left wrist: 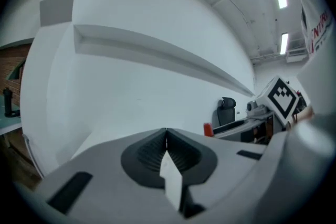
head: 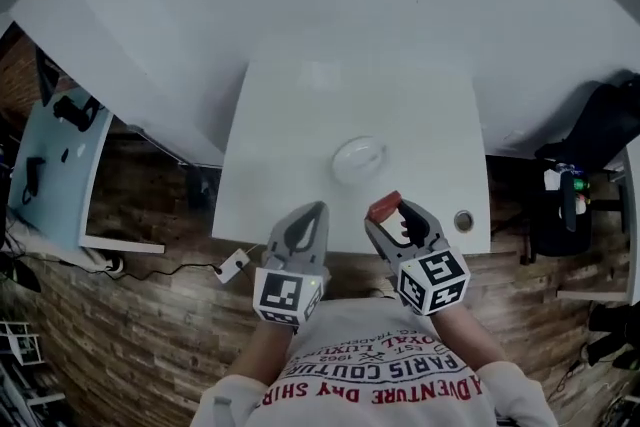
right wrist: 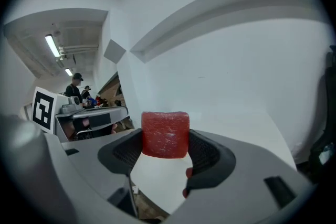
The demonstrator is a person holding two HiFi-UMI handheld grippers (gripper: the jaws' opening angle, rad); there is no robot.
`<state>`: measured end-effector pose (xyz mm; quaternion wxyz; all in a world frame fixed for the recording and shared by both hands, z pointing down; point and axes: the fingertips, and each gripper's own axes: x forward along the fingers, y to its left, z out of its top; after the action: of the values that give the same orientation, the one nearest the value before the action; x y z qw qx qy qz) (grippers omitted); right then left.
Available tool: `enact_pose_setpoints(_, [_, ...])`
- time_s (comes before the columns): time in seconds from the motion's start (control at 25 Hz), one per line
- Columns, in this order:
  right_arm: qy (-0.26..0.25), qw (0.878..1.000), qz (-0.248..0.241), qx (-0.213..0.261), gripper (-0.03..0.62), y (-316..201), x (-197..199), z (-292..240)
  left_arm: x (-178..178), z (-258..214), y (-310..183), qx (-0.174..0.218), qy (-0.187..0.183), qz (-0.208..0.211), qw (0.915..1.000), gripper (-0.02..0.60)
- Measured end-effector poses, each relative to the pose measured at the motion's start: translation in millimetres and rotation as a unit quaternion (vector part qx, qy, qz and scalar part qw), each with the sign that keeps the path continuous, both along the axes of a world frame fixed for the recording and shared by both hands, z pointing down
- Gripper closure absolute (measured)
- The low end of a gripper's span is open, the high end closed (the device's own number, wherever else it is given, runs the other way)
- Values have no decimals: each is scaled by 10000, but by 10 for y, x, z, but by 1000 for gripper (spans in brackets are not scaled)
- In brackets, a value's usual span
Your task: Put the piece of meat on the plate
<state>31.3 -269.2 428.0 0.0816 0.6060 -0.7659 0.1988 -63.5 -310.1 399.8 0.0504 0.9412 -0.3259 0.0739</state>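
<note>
A red block of meat [right wrist: 165, 134] sits clamped between the jaws of my right gripper [right wrist: 165, 150]; in the head view the meat [head: 384, 207] shows at the tip of that gripper [head: 388, 218], above the table's near edge. The plate [head: 358, 158], white and round, lies on the white table [head: 300, 105] a little beyond and left of the meat. My left gripper [head: 310, 215] hovers at the near edge beside the right one, its jaws shut with nothing between them; its own view shows them closed [left wrist: 166, 136].
A small round metal grommet [head: 463, 220] sits in the table's near right corner. A white plug [head: 232, 266] with a cable lies on the wooden floor at the left. A black chair [head: 598, 130] and a shelf with bottles [head: 568, 190] stand to the right.
</note>
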Motion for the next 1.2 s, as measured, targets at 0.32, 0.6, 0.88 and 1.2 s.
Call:
enact_pose_setpoints(0.32, [213,9952,864,-399,315,-483,17,204,-14,152,-645,-283,-15,712,9971,575])
enact_pose_setpoints(0.6, [379,9868,1245,-964,315,-757,70,452,10,326,-973,-541,-145,981,9936,575])
enact_pose_setpoints(0.88, [351,9796,1171,-1593,315,-1082,277,865,227,643,-1253,-853,-334,943,9913,575])
enact_pose_setpoints(1.2, [502,9659,771,-2418,315,-1389,459,1489,359,1009,-1570,-1149,-594,704,9891,575])
